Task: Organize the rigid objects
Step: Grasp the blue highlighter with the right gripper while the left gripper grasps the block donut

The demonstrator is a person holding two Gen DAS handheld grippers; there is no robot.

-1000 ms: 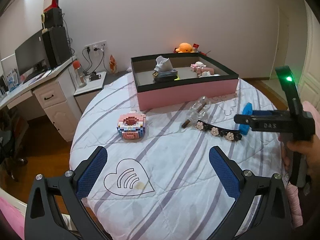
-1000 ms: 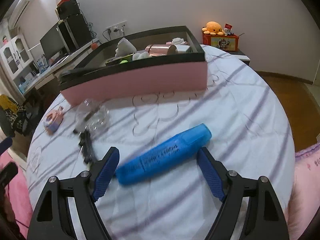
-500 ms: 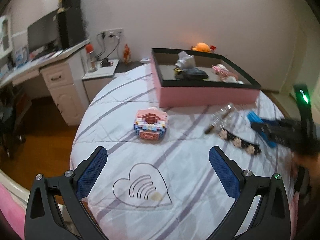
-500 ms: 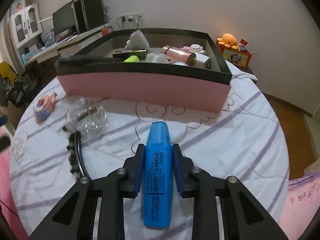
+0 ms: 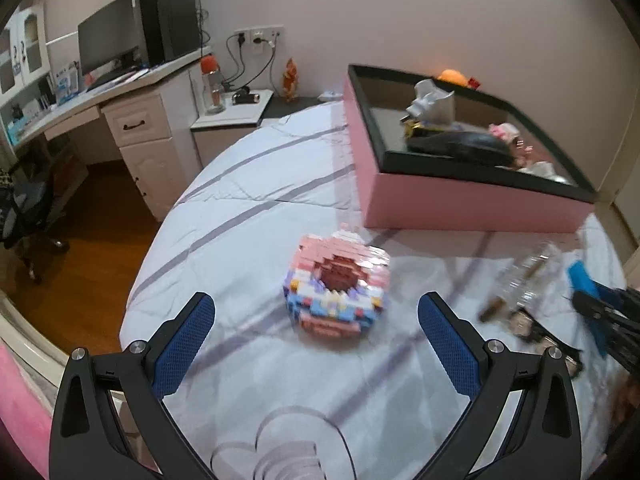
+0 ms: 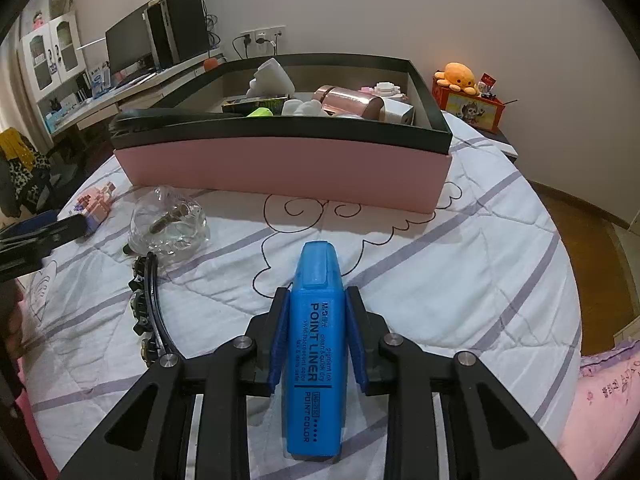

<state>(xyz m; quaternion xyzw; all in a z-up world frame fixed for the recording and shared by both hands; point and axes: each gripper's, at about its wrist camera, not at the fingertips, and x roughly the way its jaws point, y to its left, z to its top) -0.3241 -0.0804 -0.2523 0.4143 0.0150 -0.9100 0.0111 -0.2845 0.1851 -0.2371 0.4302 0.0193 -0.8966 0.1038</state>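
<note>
My right gripper [image 6: 316, 332] is shut on a blue highlighter [image 6: 316, 344], held above the white quilted table, pointing at the pink box [image 6: 280, 168]. It also shows in the left wrist view [image 5: 600, 312] at far right. My left gripper [image 5: 316, 332] is open and empty, its jaws either side of a pink and blue brick-built donut [image 5: 338, 292] that lies just beyond them. The box [image 5: 460, 204] with a black rim holds several items. A clear glass bottle [image 6: 170, 222] and a black hairband with beads [image 6: 146, 304] lie on the table.
A desk with a monitor [image 5: 108, 46] and drawers stands at the left beyond the table edge. A nightstand with an orange plush [image 6: 460, 76] stands behind the box. Wood floor [image 5: 92, 232] lies below the table's left edge.
My right gripper closed on the blue highlighter and lifted it, turning it toward the box. My left gripper moved forward and left until the brick donut sat between its open jaws.
</note>
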